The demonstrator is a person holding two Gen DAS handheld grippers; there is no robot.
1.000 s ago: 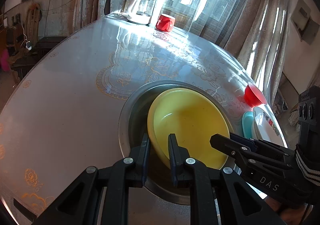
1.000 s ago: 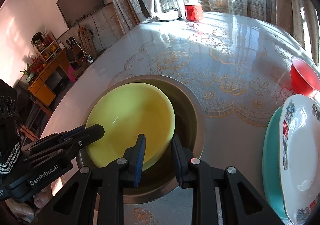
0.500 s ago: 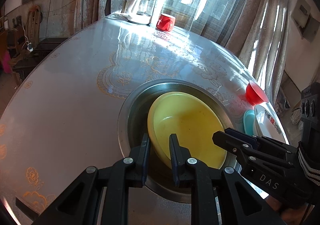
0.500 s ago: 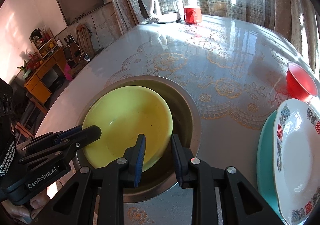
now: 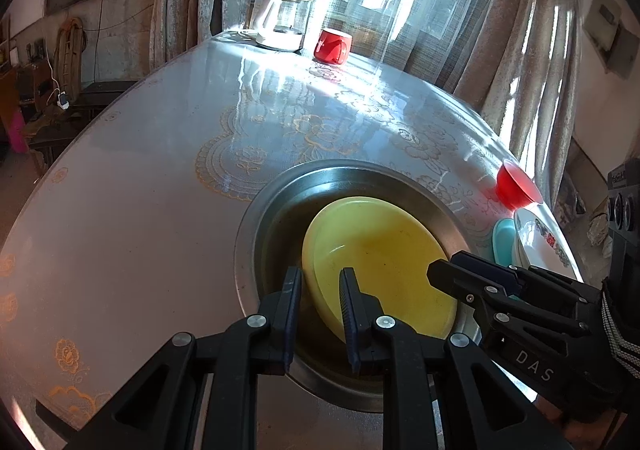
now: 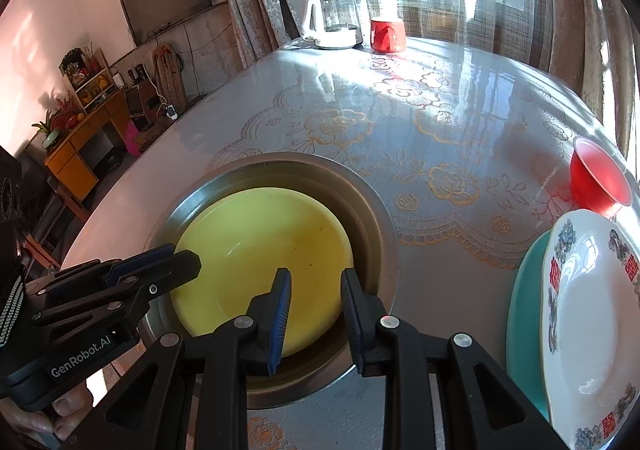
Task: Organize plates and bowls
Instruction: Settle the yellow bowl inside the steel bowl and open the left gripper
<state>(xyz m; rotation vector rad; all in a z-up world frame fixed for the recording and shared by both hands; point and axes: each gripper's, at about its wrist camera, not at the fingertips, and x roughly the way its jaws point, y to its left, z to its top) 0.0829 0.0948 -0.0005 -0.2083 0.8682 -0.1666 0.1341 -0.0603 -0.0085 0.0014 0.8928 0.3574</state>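
- At the left wrist view, the left gripper [image 5: 320, 292] grasps the near-left rim of the yellow bowl [image 5: 384, 262], which sits inside the metal basin [image 5: 256, 230].
- From the right wrist view, the right gripper [image 6: 316, 294] clamps the bowl's near-right rim; both hands are equally near.

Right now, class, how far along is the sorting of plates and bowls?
Done: white plate stacked on teal plate. In hand: left gripper and right gripper both clamp the yellow bowl by its rim, inside the steel basin. Left: the red bowl, standing alone.
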